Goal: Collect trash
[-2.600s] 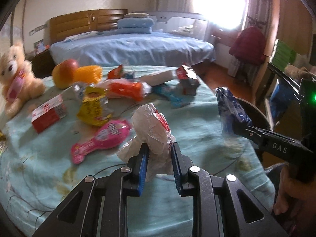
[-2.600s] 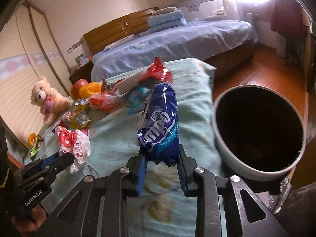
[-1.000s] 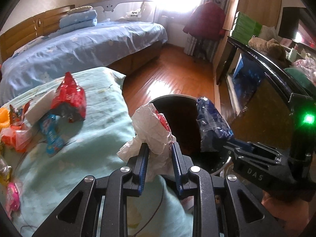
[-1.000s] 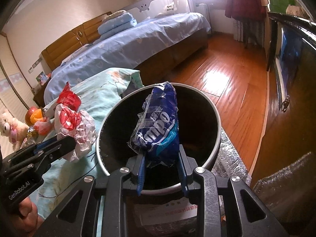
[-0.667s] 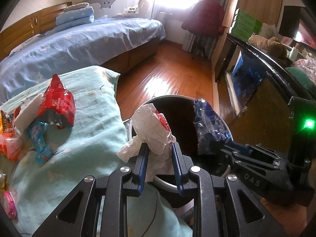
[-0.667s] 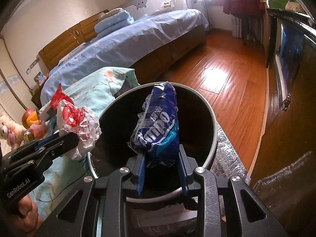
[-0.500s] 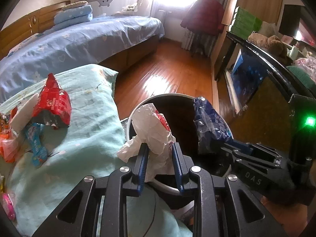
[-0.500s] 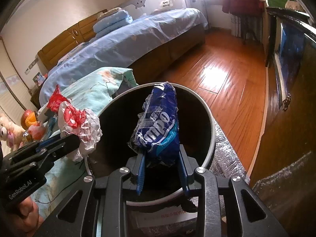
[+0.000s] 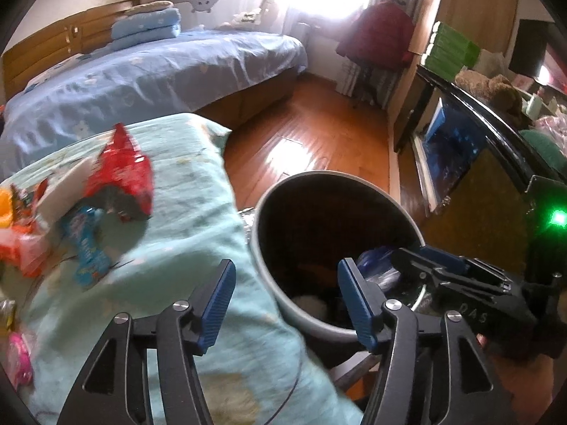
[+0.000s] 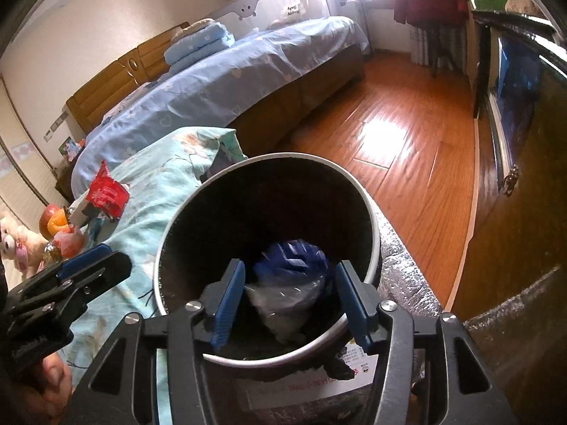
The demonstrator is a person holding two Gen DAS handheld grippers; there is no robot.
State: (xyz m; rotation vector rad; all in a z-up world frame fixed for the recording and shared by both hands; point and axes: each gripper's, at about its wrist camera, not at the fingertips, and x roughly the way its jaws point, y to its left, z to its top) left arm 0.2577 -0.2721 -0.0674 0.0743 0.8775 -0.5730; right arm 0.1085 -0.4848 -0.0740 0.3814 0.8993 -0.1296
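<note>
Two grippers hang over the mouth of the bin [image 10: 269, 184], and both are letting go. In the right wrist view the right gripper [image 10: 290, 299] sits at the bottom centre of the frame, its blue fingers [image 10: 228, 297] opening, with the blue packet [image 10: 292, 256] lying below and between them inside the bin, clear of the pads. It is lined up over the dark opening so that whatever is released lands inside and not on the wooden floor [image 10: 407, 134].

In the left wrist view the left gripper [image 9: 285, 304] is at the bottom centre, its fingers also opening with nothing between them; a pale crumpled lump [image 9: 312, 304] shows deep in the bin, most likely the white wrapper, though it is too dim to be sure. This gripper hangs over the near edge, half above the bin and half above the pale green cloth of the desk [image 9: 198, 205].

More trash waits at the left of that frame: a red packet [image 9: 120, 177] and a blue wrapper [image 9: 86, 237] on the cloth, well apart from the bin. The bin stands right beside the desk corner, which keeps each trip short.
</note>
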